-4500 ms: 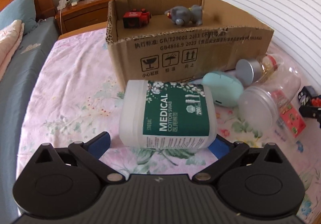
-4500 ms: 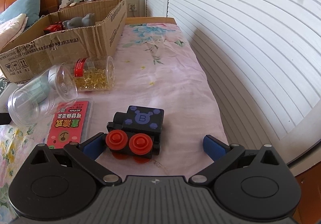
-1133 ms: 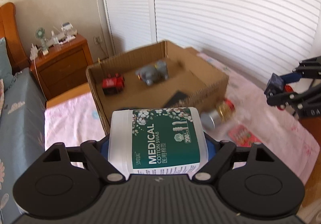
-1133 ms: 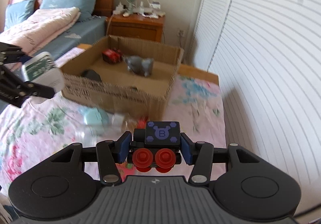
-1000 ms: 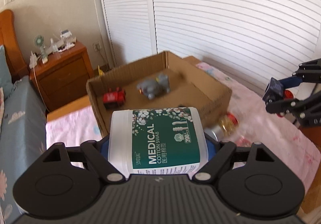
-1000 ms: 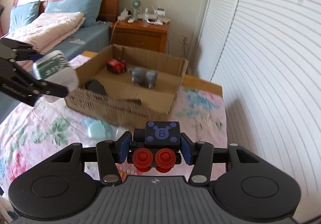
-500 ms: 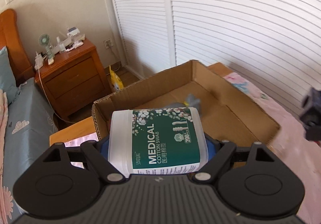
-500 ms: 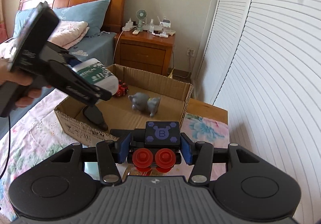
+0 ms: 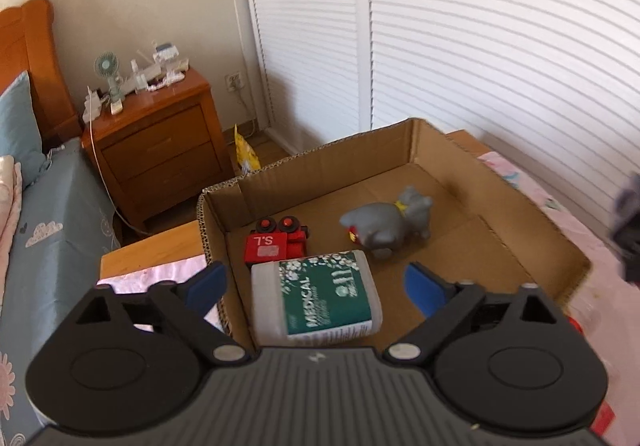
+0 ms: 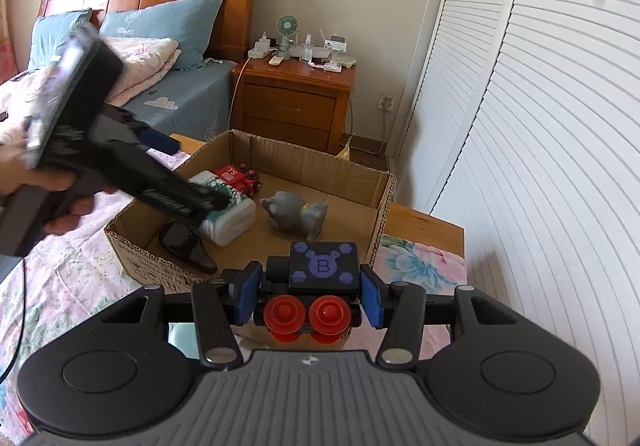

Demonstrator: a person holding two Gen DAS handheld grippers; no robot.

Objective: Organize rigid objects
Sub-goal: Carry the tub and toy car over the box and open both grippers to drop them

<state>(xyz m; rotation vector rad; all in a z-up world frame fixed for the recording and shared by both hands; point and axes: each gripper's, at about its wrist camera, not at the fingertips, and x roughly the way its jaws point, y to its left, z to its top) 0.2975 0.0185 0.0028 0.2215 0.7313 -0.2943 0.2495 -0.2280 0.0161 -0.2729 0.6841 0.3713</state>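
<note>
The cardboard box (image 9: 532,206) sits on the bed below and ahead of my left jaws, its open top facing up. My left gripper (image 9: 316,284) hangs over its near end with the jaws spread wide and released, nothing touching the blue pads. The cotton swab container (image 9: 320,296) lies on its side on the box floor, between and below those jaws. Beyond it, farther ahead, the grey elephant toy (image 9: 390,224) stands toward the right jaw's side, and the red toy train (image 9: 276,242) lies just past the container. My right gripper (image 10: 310,296) is clenched on the black toy train (image 10: 320,274), pads pressing both its sides, short of the box's near wall.
</note>
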